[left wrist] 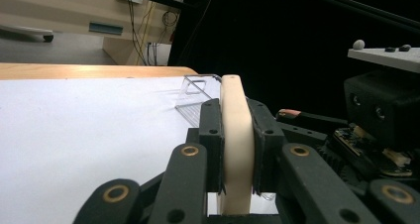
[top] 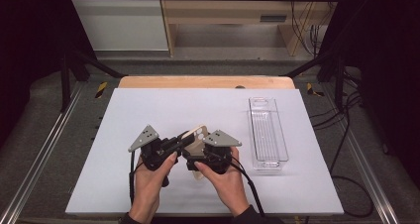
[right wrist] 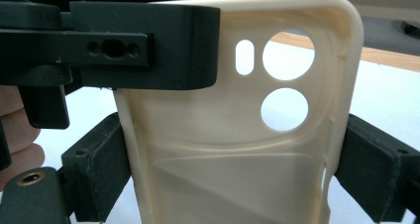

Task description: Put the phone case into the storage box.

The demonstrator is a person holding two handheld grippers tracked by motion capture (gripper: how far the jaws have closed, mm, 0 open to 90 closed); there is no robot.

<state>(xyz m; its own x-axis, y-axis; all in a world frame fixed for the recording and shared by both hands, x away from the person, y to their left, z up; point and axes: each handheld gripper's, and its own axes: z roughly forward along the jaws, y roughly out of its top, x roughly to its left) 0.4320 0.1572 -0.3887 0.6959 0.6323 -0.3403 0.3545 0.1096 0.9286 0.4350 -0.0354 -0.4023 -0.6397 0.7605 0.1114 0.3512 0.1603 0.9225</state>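
A: Dark room, black frame round the bench (top: 148, 194), white sheet on top, wooden edge at the back. What's in hand?

B: One cream phone case (top: 199, 135), held up off the bench, approx. centre front, between both tongs. Left tongs (left wrist: 236, 144) are clamped on it edge-on; in the left gripper view both pads press the case's thin rim, one each side.

A: And the right tongs (right wrist: 233, 184)?

B: Jaws stand wide, spanning the case's width. In the right gripper view a pad sits at each long edge, touching or v. nearly so. Can't say for sure they're pressing yet. No gap I can make out, tho.

A: So how far along?

B: My read: case is picked up and being passed or re-gripped between hands, so mid-way. Left has it firm, right is taking hold across the width. Not set down anywhere yet.

A: Where's it likely going?

B: Prob. the clear plastic tray (top: 268, 135) on the right of the bench, well apart from the hands. Looks to have nothing in it. That's a guess from the layout, nothing more.

A: Count?

B: 1 case, w/ 2 round cut-outs and 1 slot near its top corner. 1 tray. 2 tongs, 2 hands: left hand (top: 151, 177), right hand (top: 225, 179). No other loose items on the sheet.
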